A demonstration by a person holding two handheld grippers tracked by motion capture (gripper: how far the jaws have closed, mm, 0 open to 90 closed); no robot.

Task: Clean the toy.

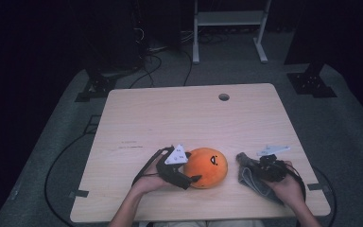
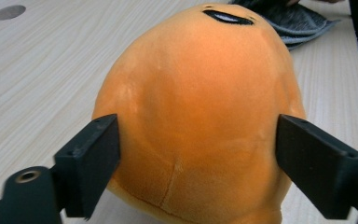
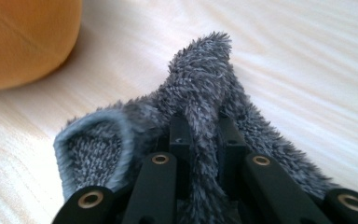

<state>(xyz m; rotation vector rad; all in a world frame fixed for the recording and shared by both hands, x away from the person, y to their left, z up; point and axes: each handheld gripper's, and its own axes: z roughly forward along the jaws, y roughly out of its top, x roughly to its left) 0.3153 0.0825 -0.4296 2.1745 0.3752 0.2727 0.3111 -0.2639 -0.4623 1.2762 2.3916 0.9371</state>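
Dark surroundings close in on a pale wooden worktop (image 1: 179,118) with a round cable hole (image 1: 224,97) near its far edge; grey carpet, black cables and the legs of a white frame (image 1: 229,28) lie beyond it.

Near the front edge sit 2 soft things. An orange plush toy (image 1: 207,167) – rounded, with a small black stitched mouth on top – rests on the wood at about the middle. The left tongs (image 1: 193,178), held in the person's left hand (image 1: 146,182), reach it from the left side. In the left gripper view the 2 black jaws stand on either side of the plush toy's (image 2: 198,116) lower body, right at its flanks; the fabric looks barely dented, so they are released rather than clenched, with the toy between them.

To the right, just beside the toy but apart from it, lies a grey fuzzy sock (image 1: 253,179). The right tongs (image 1: 264,165), in the right hand (image 1: 288,187), are clenched on it: the right gripper view shows a ridge of the sock's (image 3: 200,93) pile pinched up between the nearly closed jaws – its ribbed opening gapes at the left, and the rest lies flat on the wood. The orange toy's edge (image 3: 28,37) shows in that view's upper left corner.
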